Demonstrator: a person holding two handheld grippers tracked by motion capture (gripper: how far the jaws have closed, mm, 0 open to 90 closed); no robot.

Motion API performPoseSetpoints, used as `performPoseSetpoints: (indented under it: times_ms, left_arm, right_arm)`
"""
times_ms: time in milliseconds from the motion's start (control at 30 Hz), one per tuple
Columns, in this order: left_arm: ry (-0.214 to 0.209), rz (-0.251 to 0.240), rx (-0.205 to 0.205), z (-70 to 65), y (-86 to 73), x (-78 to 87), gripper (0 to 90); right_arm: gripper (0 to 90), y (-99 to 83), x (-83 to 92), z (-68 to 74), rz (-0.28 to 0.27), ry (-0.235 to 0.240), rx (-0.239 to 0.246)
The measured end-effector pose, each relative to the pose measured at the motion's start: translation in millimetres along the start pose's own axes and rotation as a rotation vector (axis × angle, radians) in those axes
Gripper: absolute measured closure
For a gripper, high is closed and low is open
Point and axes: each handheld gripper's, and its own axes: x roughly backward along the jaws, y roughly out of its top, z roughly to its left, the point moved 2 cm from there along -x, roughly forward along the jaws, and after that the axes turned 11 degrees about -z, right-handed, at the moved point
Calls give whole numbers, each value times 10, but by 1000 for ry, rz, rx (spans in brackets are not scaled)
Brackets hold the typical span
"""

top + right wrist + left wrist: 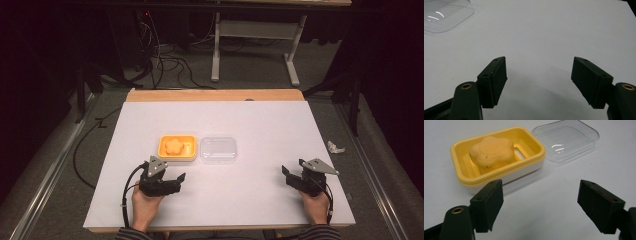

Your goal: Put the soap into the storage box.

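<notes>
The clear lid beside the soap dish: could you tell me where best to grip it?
Probably by the clear lid's near long rim, coming low from the person's side with the right hand-held gripper; it lies flat and shallow, its left edge close against the soap dish.

Table: white top with a bare wooden strip along its far edge.
Floor: grey carpet, dim all round the table.
Far furniture: white metal frame of another table, standing on two feet.
Far left: black cables tangled on the floor.
Left: metal rail running along the floor.
Right: crumpled white scrap on the floor.
Light: bright on the table, dark beyond.
</notes>
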Motion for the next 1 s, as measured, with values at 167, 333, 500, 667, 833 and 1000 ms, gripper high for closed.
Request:
performPoseSetpoints:
  times_ms: [167, 333, 500, 667, 833, 1000]
  left_arm:
    - [-2, 14, -2, -19, -27, -43, 213]
    - [-4, 17, -5, -25, -31, -63, 214]
    - [-5, 17, -4, -36, -39, -96, 214]
    - [-4, 25, -11, -47, -53, -147, 214]
    - [-4, 29, -15, -58, -65, -192, 214]
    - [-5, 43, -26, -71, -87, -239, 213]
  right_arm:
    - [290, 0, 0, -1, -4, -2, -3]
    - [290, 0, -1, -1, -3, -1, -2]
    - [290, -1, 0, -2, -2, 0, 1]
    - [290, 0, 0, -2, -2, -1, 1]
    - [290, 0, -1, 0, -3, -1, 1]
    - [290, 0, 0, 0, -4, -1, 0]
